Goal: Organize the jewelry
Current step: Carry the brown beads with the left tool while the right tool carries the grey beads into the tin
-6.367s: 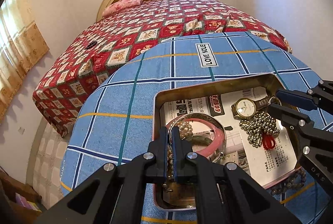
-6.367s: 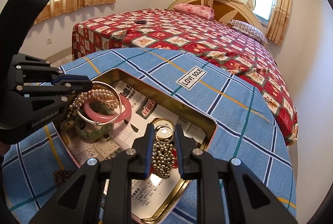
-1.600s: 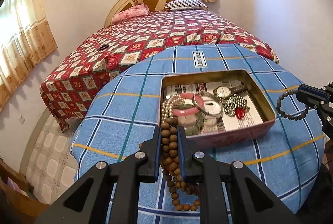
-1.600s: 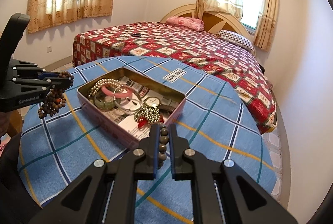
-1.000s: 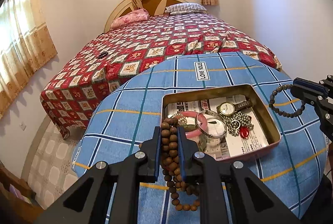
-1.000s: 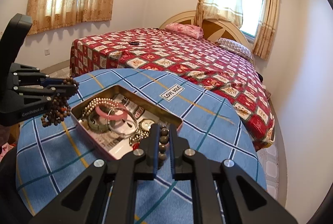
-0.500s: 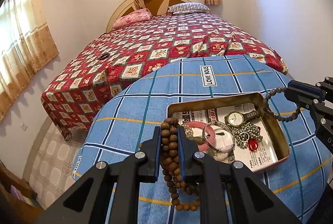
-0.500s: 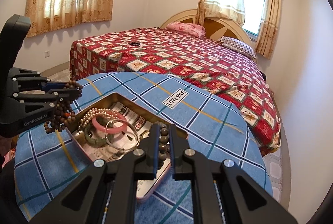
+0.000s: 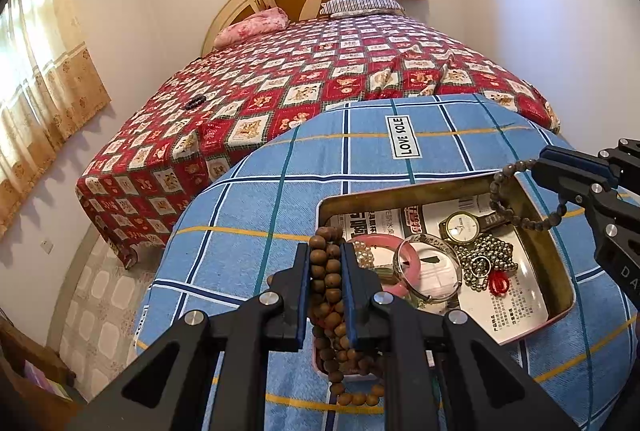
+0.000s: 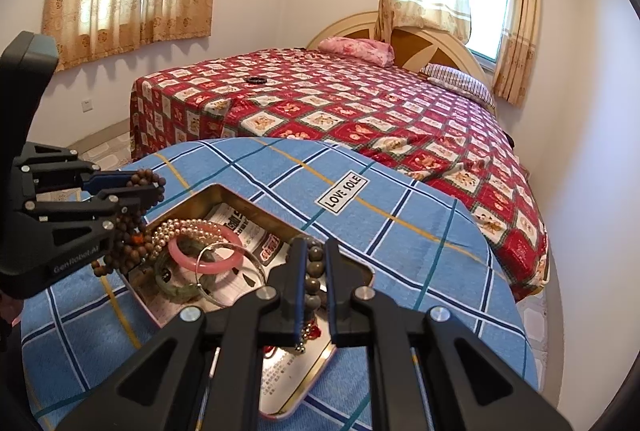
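A metal tin (image 9: 404, 191) lined with newspaper sits on the blue plaid table. Inside lie a pink bangle (image 9: 412, 259), a silver bangle (image 9: 436, 295), a wristwatch (image 9: 462, 227), a silver bead chain with a red charm (image 9: 486, 257) and a pearl strand (image 10: 180, 229). My left gripper (image 9: 325, 251) is shut on a long strand of brown wooden beads (image 9: 332, 315) that hangs over the tin's near left corner. My right gripper (image 10: 313, 251) is shut on a dark bead bracelet (image 10: 314, 271), whose loop (image 9: 520, 199) hangs above the tin's far right corner.
The round table (image 9: 248, 215) carries a "LOVE SOLE" label (image 9: 404, 137). Behind it stands a bed with a red patterned cover (image 9: 320, 71), pillows at its head and a small dark object (image 9: 195, 102) on it. Curtained windows line the walls.
Both grippers have moved forward toward the tin with their bead strands. The tin now lies closer beneath them, and the dark bracelet's loop hangs over the tin's corner.
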Motion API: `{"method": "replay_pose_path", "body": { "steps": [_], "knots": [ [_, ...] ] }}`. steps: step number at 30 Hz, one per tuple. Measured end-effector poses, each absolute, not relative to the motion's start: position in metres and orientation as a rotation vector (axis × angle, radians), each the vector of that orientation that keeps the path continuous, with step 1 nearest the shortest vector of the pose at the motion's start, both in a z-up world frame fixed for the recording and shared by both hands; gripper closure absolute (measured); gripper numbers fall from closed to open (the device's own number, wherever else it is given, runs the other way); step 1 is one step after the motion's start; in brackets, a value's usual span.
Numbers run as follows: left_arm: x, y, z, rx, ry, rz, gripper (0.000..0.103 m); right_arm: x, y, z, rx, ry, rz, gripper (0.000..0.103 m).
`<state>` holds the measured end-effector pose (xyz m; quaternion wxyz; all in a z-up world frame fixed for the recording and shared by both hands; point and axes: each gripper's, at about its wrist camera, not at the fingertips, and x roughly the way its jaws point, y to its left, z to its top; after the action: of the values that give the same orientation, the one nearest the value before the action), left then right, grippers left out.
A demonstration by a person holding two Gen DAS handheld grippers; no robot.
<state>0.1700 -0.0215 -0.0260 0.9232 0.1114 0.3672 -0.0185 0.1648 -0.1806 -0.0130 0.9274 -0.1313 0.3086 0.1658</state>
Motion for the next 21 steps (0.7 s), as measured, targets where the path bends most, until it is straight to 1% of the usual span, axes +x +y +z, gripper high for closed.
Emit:
{"method": "replay_pose_path", "body": {
  "steps": [21],
  "knots": [
    [0.183,-0.029,-0.035,0.258,0.773,-0.037,0.089,0.178,-0.165,-0.024,-0.273,0.657,0.342,0.093]
  ]
}}
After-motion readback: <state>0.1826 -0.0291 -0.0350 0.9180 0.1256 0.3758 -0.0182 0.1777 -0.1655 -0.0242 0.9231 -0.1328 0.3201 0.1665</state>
